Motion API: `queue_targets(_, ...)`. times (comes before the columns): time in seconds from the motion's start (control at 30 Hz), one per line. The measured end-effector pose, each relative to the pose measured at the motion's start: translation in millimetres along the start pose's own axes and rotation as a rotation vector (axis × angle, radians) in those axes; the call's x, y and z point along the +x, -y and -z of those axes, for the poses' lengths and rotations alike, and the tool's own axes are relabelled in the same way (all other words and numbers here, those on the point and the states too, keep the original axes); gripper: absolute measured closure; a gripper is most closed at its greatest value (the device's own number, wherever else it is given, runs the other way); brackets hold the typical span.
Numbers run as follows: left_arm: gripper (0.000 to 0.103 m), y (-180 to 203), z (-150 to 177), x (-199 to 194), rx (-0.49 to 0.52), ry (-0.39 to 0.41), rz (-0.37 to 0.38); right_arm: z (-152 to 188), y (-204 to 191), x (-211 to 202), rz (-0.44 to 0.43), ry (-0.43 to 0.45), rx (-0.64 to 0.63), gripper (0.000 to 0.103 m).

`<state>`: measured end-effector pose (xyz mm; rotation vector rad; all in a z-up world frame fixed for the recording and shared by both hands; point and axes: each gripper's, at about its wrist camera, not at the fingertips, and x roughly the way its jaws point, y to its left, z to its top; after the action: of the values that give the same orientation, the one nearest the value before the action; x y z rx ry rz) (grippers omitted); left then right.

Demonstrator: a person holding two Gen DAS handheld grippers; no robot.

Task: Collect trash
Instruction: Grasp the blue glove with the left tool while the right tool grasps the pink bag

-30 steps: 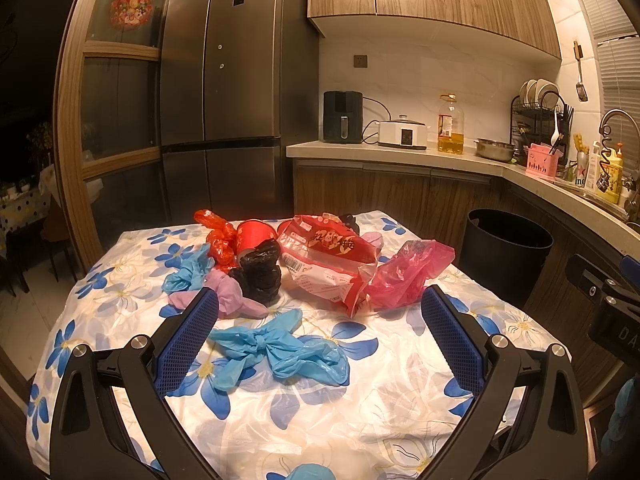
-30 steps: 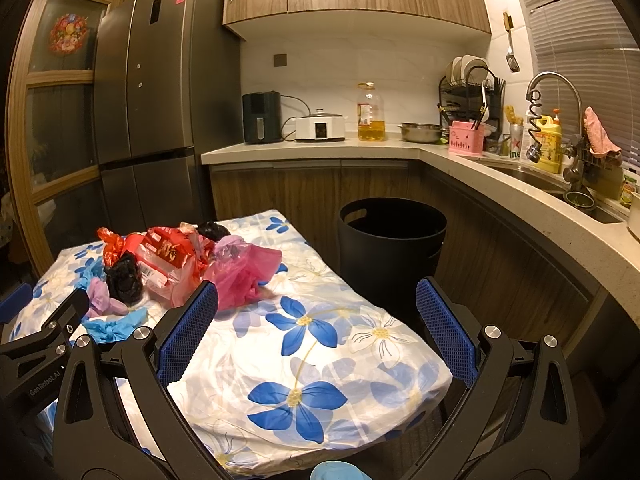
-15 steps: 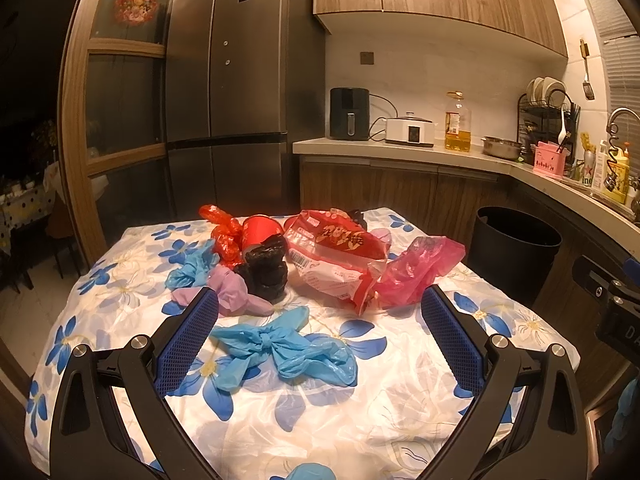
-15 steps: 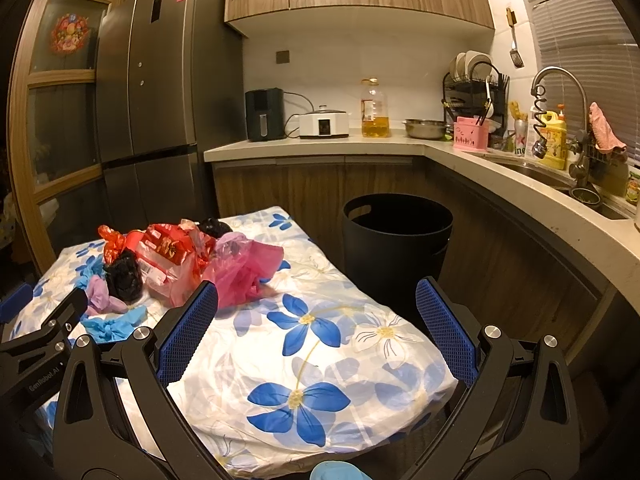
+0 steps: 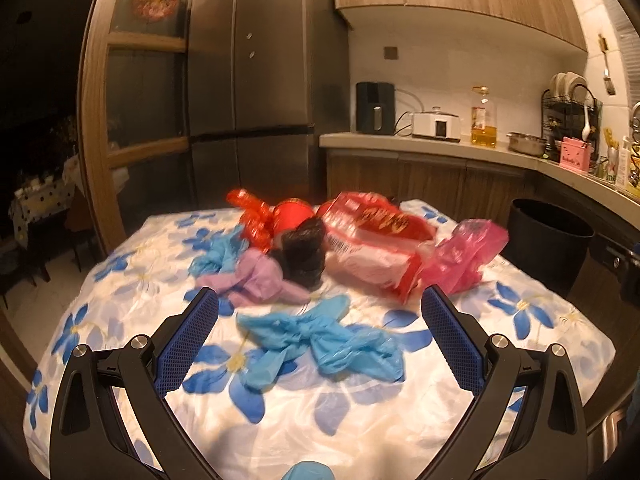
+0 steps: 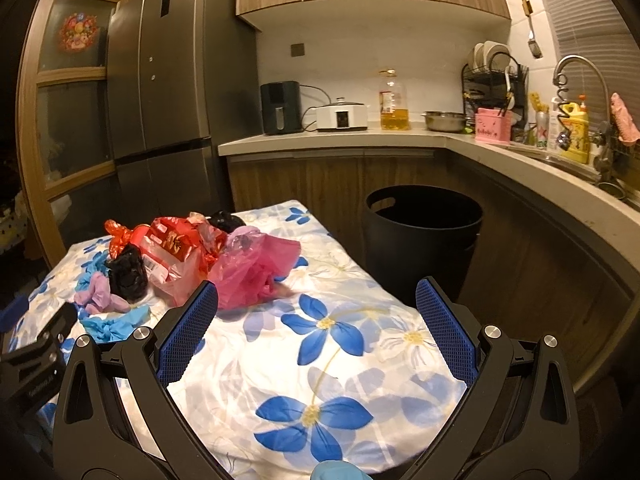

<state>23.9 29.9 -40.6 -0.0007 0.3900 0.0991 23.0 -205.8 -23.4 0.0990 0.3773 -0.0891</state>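
Blue crumpled plastic [image 5: 320, 338] lies nearest the left hand-held gripper [image 5: 320, 336], at 12 o'clock between its wide-spread, empty jaws, on the flowered worktop [image 5: 360, 412]. Behind it sits the rest of the litter: a lilac wad [image 5: 256, 280], black bag [image 5: 302, 250], red packet [image 5: 372, 236] and pink bag [image 5: 468, 256]. No piece appears collected yet; I judge the next move is lowering onto the blue piece and closing. The right hand-held gripper [image 6: 316, 332] is equally wide, empty, with the black bin [image 6: 420, 236] at 1 o'clock.
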Motion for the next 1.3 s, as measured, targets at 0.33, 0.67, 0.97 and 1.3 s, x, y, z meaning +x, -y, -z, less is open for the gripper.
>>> queue_targets(0.33, 0.005, -39, 12, 34, -0.120, -0.059, -0.080, 0, -17, 65, -0.102, 0.001, 0.012, 0.012)
queue_targets(0.67, 0.018, -20, 16, 90, -0.103, -0.170, -0.068, 0, -32, 122, -0.147, -0.052, 0.025, 0.026)
queue_targets(0.97, 0.049, -20, 29, 117, -0.103, -0.295, -0.034, 7, -46, 157, -0.244, -0.137, 0.033, 0.055)
queue_targets(1.3, 0.087, -16, 30, 108, -0.102, -0.276, 0.022, 14, -50, 151, -0.249, -0.120, -0.002, 0.098)
